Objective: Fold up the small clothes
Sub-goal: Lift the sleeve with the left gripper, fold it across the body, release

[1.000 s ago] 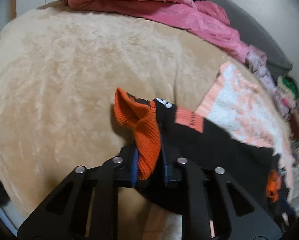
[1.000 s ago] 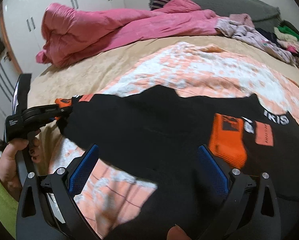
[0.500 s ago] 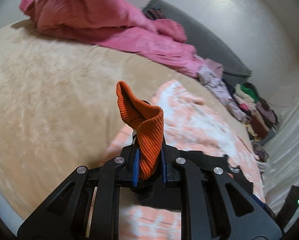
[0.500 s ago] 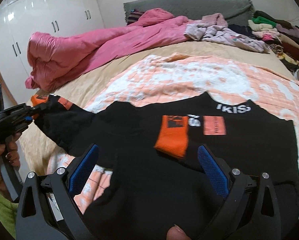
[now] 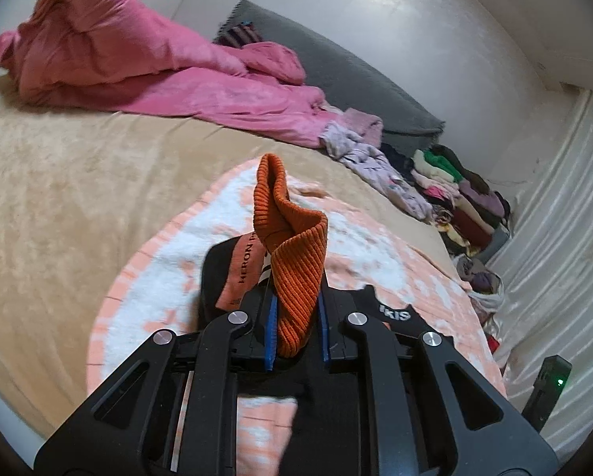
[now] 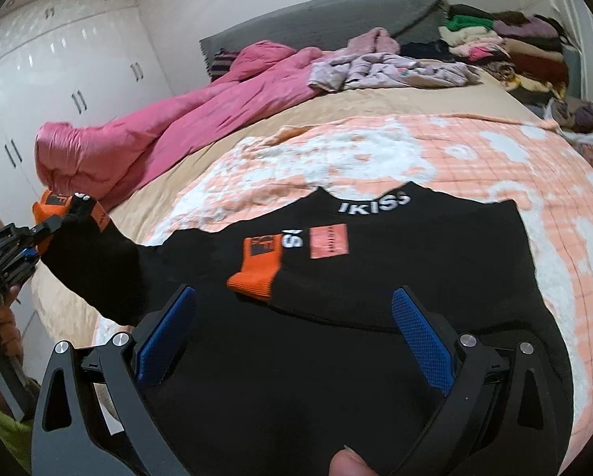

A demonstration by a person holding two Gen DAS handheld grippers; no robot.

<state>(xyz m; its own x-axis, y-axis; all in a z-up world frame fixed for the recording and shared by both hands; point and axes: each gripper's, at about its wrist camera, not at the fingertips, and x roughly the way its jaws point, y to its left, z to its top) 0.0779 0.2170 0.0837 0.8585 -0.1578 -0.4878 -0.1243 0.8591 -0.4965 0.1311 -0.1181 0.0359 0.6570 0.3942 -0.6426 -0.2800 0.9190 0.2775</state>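
The left gripper (image 5: 296, 331) is pinching the orange cuff (image 5: 292, 261) of the black top (image 6: 375, 277) lying on the peach blanket (image 6: 494, 150) — beige bedspread (image 5: 58, 198) open leftward. The right gripper (image 6: 292, 341) is gaping wide above the hem, gripping nothing.

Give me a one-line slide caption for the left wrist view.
Left gripper shut on a black top's orange ribbed cuff, lifted above a peach-and-white blanket.
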